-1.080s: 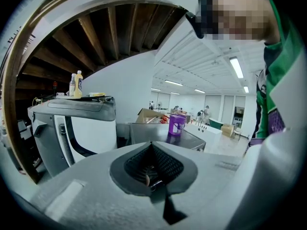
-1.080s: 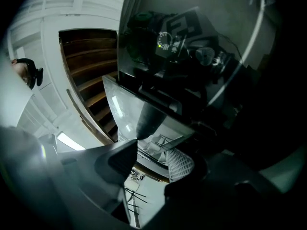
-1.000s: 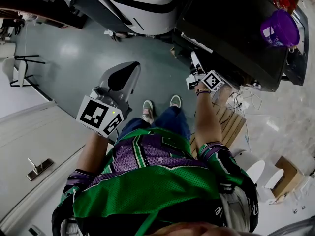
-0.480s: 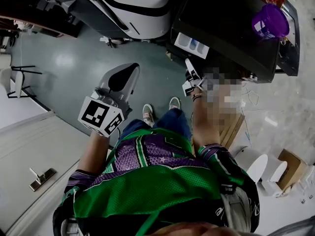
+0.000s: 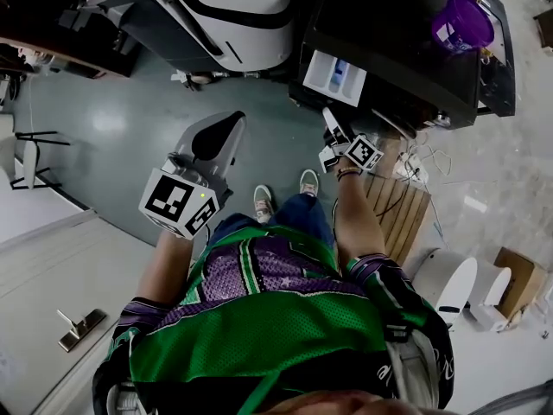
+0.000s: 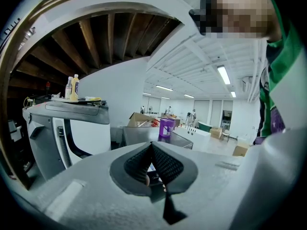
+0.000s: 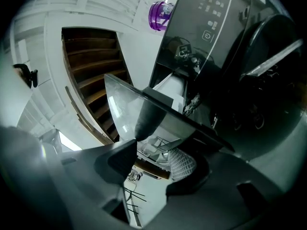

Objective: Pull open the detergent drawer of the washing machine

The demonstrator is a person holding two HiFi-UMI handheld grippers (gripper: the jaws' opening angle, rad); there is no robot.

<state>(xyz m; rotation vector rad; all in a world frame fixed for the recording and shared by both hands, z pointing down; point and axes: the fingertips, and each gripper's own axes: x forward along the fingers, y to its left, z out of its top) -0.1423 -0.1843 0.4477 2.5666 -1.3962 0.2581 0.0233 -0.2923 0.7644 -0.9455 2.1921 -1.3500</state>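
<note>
The black washing machine (image 5: 406, 50) stands at the upper right of the head view. Its detergent drawer (image 5: 335, 74) sticks out toward me, white compartments showing. My right gripper (image 5: 331, 121) reaches to the drawer's front. In the right gripper view the glossy drawer front (image 7: 127, 107) runs between the jaws of the right gripper (image 7: 153, 150), which grip it while they are opening a little. My left gripper (image 5: 226, 121) hangs over the floor left of the machine, apart from it. The pads of the left gripper (image 6: 151, 146) meet with nothing between them.
A purple cup (image 5: 462, 22) sits on top of the washing machine. A white and black machine (image 5: 233, 7) stands to its left. A wooden pallet (image 5: 397, 210), loose cables (image 5: 428, 167), a white container (image 5: 454, 284) and a cardboard box (image 5: 518, 279) lie at the right.
The detergent drawer has slid out of the machine, from shut to well open, with the right gripper drawing back on its front. The left gripper has hardly shifted in the view.
</note>
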